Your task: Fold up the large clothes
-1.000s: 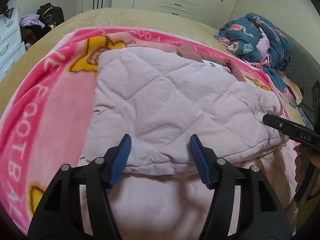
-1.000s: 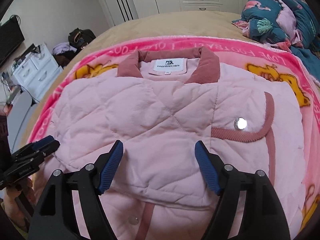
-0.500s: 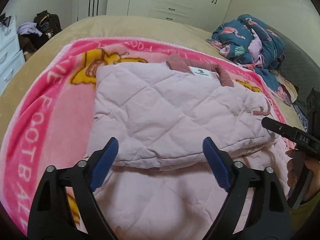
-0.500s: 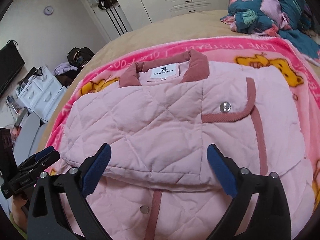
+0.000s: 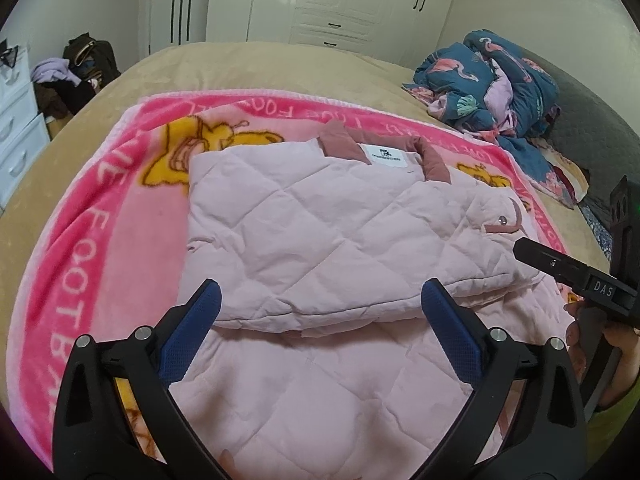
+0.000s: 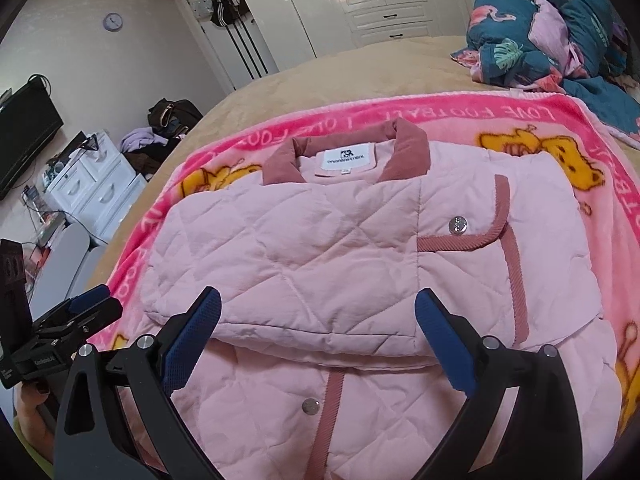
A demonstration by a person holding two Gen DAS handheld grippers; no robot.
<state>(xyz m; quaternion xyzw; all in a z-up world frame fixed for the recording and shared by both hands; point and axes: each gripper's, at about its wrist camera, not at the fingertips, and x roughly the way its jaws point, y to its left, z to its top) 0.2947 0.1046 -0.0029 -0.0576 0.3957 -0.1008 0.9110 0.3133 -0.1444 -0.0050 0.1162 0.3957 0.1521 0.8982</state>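
Both tongs have drawn back and up from the pink quilted jacket [image 6: 304, 264] since a second ago, and their blue pads, which then framed the near fold edge closely, now stand much farther apart. Seen from its own camera, the left gripper [image 5: 320, 336] has its jaws spread wide with nothing between them, hanging above the lower part of the jacket, and the right gripper [image 6: 318, 340] is spread as wide and equally empty. Each tool also shows at the edge of the other's view, the right gripper at the right of the left camera and the left one low at the left of the right camera. Lying on the pink cartoon blanket [image 5: 100, 216] spread over the bed [image 5: 240, 64], the jacket has its dusty-rose collar [image 6: 404, 148] and white label [image 6: 346, 158] at the far end. One quilted panel is folded across the chest, and its near edge rests flat over the placket with the snap button [image 6: 310, 406]. I judge that this fold has been laid and let go, so a further fold of the lower body towards the collar probably remains, though the hem lies below both views and cannot be checked. A crumpled flamingo quilt [image 5: 492, 84] sits well apart at the far right.
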